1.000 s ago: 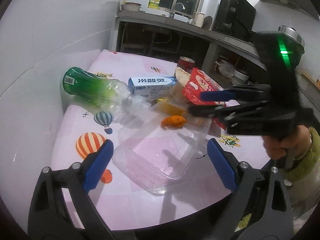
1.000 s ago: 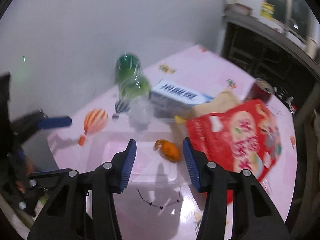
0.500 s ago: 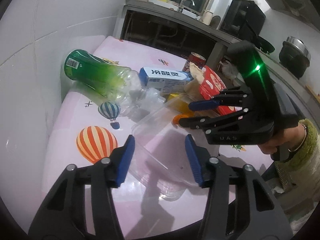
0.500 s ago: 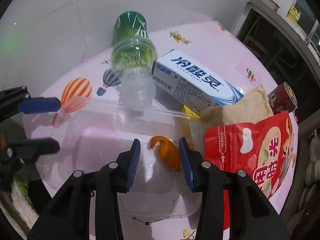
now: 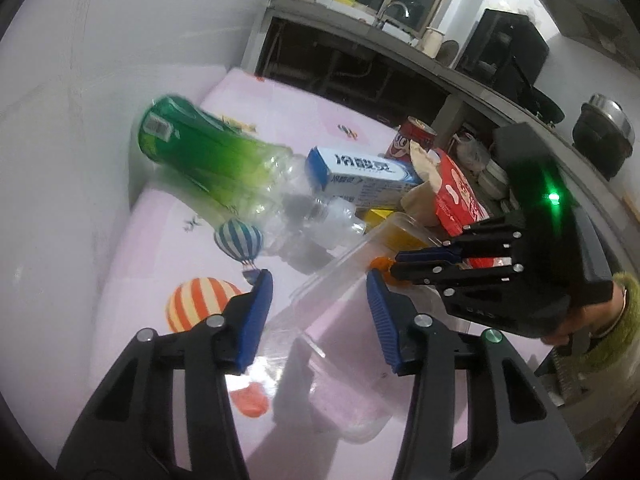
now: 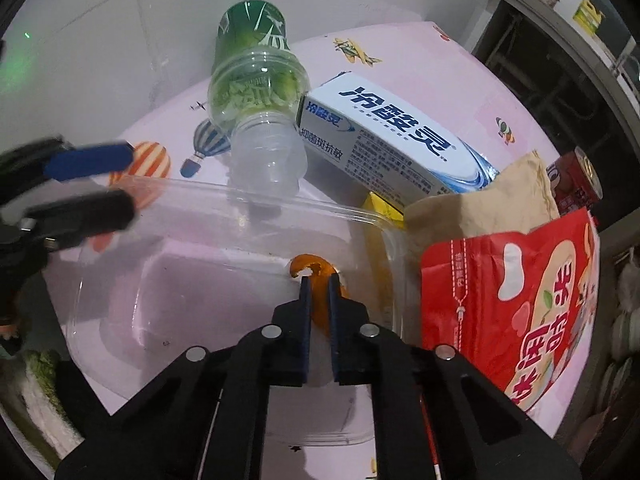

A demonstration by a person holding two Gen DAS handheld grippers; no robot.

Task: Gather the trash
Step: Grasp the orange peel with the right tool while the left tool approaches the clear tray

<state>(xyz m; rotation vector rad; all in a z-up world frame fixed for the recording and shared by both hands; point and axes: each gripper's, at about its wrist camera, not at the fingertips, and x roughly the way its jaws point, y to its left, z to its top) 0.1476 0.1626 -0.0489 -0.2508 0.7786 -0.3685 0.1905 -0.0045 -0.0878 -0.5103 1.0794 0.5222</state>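
Observation:
A clear plastic container (image 6: pixel 120 280) lies on the pink tablecloth, with a curled orange peel (image 6: pixel 308 262) inside it by the far right wall. My right gripper (image 6: pixel 318 280) reaches down into the container and is shut on the peel. In the left wrist view it (image 5: pixel 396 262) comes in from the right, a person's hand behind it, with the peel (image 5: pixel 380 264) at its tips. My left gripper (image 5: pixel 319 280) is closing, with the container's near corner (image 5: pixel 344 256) between its blue pads; I see no pad pressing on it. In the right wrist view the left gripper (image 6: pixel 130 182) straddles the container's left rim.
A green plastic bottle (image 6: pixel 252 80) lies on its side against the white wall. Beside it are a white toothpaste box (image 6: pixel 392 140), a brown paper bag (image 6: pixel 480 200), a red snack bag (image 6: pixel 512 300) and a red can (image 6: pixel 576 184). A dark kitchen counter (image 5: pixel 360 40) stands behind the table.
My right gripper came down into the container and shut on the orange peel. My left gripper narrowed its jaws and moved in on the container's near corner.

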